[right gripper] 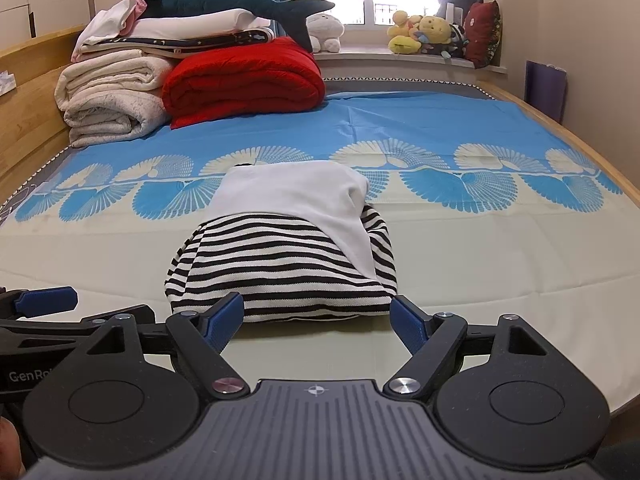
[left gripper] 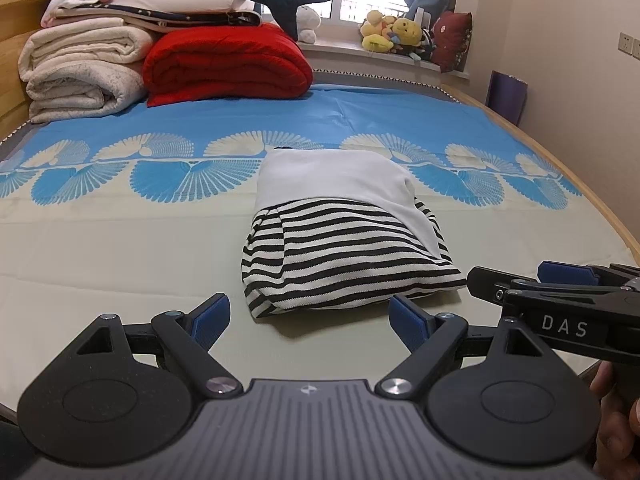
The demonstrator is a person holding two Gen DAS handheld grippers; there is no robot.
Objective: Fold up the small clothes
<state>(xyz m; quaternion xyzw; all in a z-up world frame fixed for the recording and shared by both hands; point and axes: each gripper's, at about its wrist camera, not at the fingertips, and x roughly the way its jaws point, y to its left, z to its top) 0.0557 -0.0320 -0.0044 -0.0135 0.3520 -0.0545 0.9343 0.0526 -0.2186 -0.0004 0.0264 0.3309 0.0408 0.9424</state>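
In the left wrist view, the left gripper (left gripper: 310,322) stands with its jaws spread wide and nothing between them; its blue pads (left gripper: 210,320) hang just above the bed sheet (left gripper: 120,248). The folded garment (left gripper: 340,236), black-and-white stripes with a plain white panel laid over its far half, lies on the sheet at 12 o'clock, just beyond the fingertips and apart from them. At 3 o'clock the right gripper (left gripper: 560,292) enters sideways, near the garment's near right corner; how far it is spread cannot be told from here. At 10 o'clock, well apart, sit a red quilt (left gripper: 228,66) and rolled white blankets (left gripper: 84,72).

In the right wrist view, the right gripper (right gripper: 318,318) is also spread wide and holds nothing. The garment (right gripper: 288,256) fills 12 o'clock, its near striped edge level with the two pads (right gripper: 408,324), between them; contact cannot be told. The left gripper (right gripper: 46,300) shows at 9 o'clock.
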